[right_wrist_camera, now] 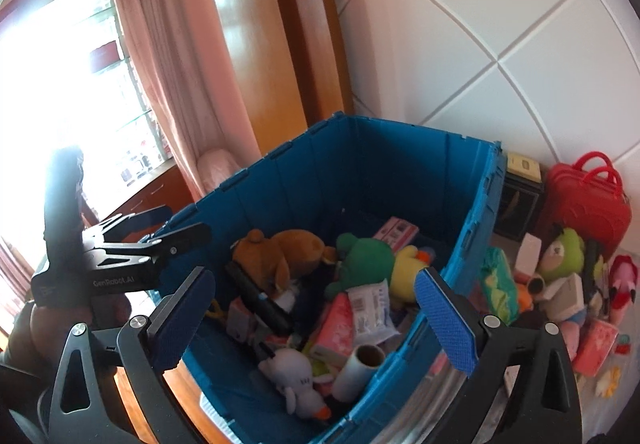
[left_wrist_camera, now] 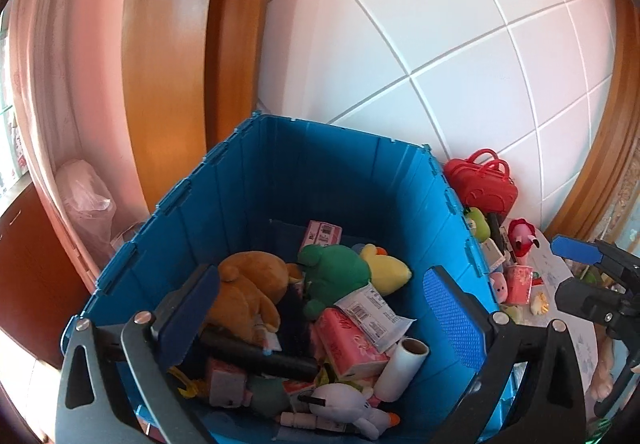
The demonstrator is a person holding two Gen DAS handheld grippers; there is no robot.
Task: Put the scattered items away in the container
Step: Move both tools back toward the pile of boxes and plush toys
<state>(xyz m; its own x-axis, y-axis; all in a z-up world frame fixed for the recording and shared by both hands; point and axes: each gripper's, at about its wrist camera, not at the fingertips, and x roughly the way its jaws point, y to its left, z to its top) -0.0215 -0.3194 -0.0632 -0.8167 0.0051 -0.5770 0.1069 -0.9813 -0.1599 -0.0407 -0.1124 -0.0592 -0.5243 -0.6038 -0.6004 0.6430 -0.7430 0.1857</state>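
Observation:
A blue crate (left_wrist_camera: 328,164) (right_wrist_camera: 400,164) holds several items: a brown plush bear (left_wrist_camera: 248,284) (right_wrist_camera: 280,252), a green plush (left_wrist_camera: 336,272) (right_wrist_camera: 366,256), a yellow duck (left_wrist_camera: 386,268), pink tissue packs (left_wrist_camera: 348,342), a white roll (left_wrist_camera: 400,368) (right_wrist_camera: 356,366) and a white plush (left_wrist_camera: 348,404) (right_wrist_camera: 294,370). My left gripper (left_wrist_camera: 320,318) hangs open and empty over the crate; it also shows at the left of the right wrist view (right_wrist_camera: 160,228). My right gripper (right_wrist_camera: 316,318) is open and empty above the crate's near edge; it shows at the right of the left wrist view (left_wrist_camera: 576,248).
Scattered items lie on the table right of the crate: a red toy case (left_wrist_camera: 482,184) (right_wrist_camera: 586,200), a green-headed plush (right_wrist_camera: 560,252), a green packet (right_wrist_camera: 498,290), pink packs (right_wrist_camera: 596,344), a pink cup (left_wrist_camera: 518,282). A tiled wall, wooden frame (left_wrist_camera: 168,56) and curtain (right_wrist_camera: 168,56) stand behind.

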